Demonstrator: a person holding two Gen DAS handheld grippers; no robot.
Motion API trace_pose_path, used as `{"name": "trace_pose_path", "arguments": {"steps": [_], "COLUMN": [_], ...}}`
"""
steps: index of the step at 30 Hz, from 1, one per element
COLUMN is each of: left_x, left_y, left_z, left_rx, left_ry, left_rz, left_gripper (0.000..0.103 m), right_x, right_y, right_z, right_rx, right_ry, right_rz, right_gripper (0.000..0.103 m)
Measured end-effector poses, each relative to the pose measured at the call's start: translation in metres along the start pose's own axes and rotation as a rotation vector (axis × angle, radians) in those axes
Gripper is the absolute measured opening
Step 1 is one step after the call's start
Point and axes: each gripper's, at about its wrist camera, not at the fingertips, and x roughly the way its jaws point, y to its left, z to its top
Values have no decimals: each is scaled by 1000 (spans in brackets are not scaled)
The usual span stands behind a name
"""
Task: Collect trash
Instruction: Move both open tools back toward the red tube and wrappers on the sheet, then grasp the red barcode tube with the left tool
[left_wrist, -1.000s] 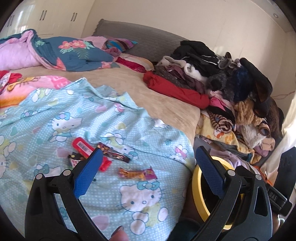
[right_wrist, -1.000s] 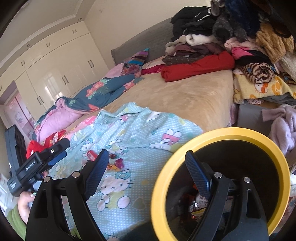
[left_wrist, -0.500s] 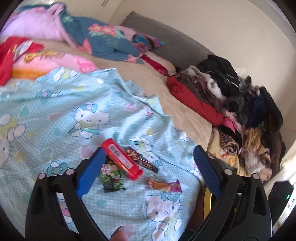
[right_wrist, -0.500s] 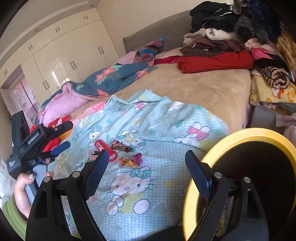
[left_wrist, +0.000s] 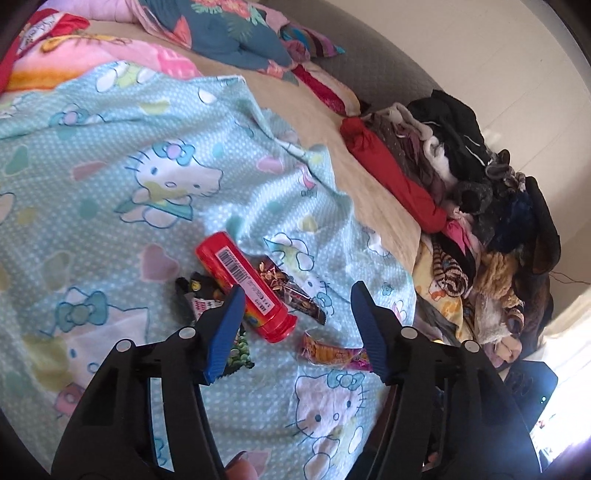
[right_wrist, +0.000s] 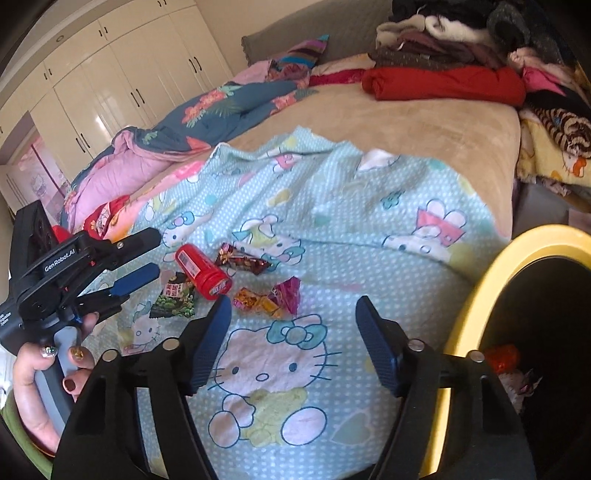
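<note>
Trash lies on the light-blue Hello Kitty sheet (left_wrist: 110, 177): a red tube (left_wrist: 245, 286) (right_wrist: 202, 270), a dark brown wrapper (left_wrist: 291, 291) (right_wrist: 242, 260), an orange-pink wrapper (left_wrist: 334, 352) (right_wrist: 267, 297) and a green-black packet (left_wrist: 238, 352) (right_wrist: 173, 297). My left gripper (left_wrist: 297, 325) is open and empty, just above the red tube's near end; it also shows in the right wrist view (right_wrist: 142, 254). My right gripper (right_wrist: 293, 336) is open and empty, above the sheet, near the orange-pink wrapper. A yellow-rimmed bin (right_wrist: 480, 295) with trash inside is at the right.
A heap of clothes (left_wrist: 480, 206) is piled at the bed's right side, with a red roll (right_wrist: 443, 85). Pink and blue floral bedding (right_wrist: 166, 136) lies at the far end. White wardrobes (right_wrist: 110, 85) stand behind the bed.
My left gripper has moved forward and down over the trash, so the red tube now lies just ahead of its fingers. The right gripper has swung left, with the bin now at the right edge.
</note>
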Motion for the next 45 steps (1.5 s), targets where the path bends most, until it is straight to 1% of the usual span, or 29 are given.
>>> {"name": "trace_pose_path", "arguments": {"steps": [4,6,8,10,13,14,18,21,25,28,32,34,36,45], "left_x": [19,26,32,38,46,47,54,60,64,65,60,53,46,11], "left_y": [5,7,8,10,16,17,16,20,29,37,33,34,34,25], "left_z": [3,4,3,2,0,0,2,4,6,6,3,-1,-3,-10], "left_rx": [-16,-26,-23,-28,-51,-54,-55,-75,-113,-146,-121,-131,-123,-86], "left_ry": [45,63,75,89,104,103,104,104,104,104,91,80,71,29], "left_rz": [17,21,37,45,56,58,75,87,85,58,59,39,35,-8], "left_gripper": [51,51,51,51,51,51,51,46,33,33,31,31,30,28], "right_x": [14,21,29,35,46,48,47,41,30,23,16,13,11,-1], "right_y": [4,3,1,0,-2,-2,0,0,-3,-5,-3,2,8,17], "right_z": [0,1,1,1,-1,-2,-5,-8,-14,-20,-25,-27,-29,-32], "right_rx": [4,26,55,69,93,98,84,84,85,83,72,51,22,-3], "right_ry": [24,39,49,59,83,88,78,70,57,55,53,51,50,46], "right_rz": [12,25,37,39,48,53,66,77,79,78,80,85,86,109], "right_gripper": [56,52,51,47,36,31,28,28,28,28,28,28,28,28]}}
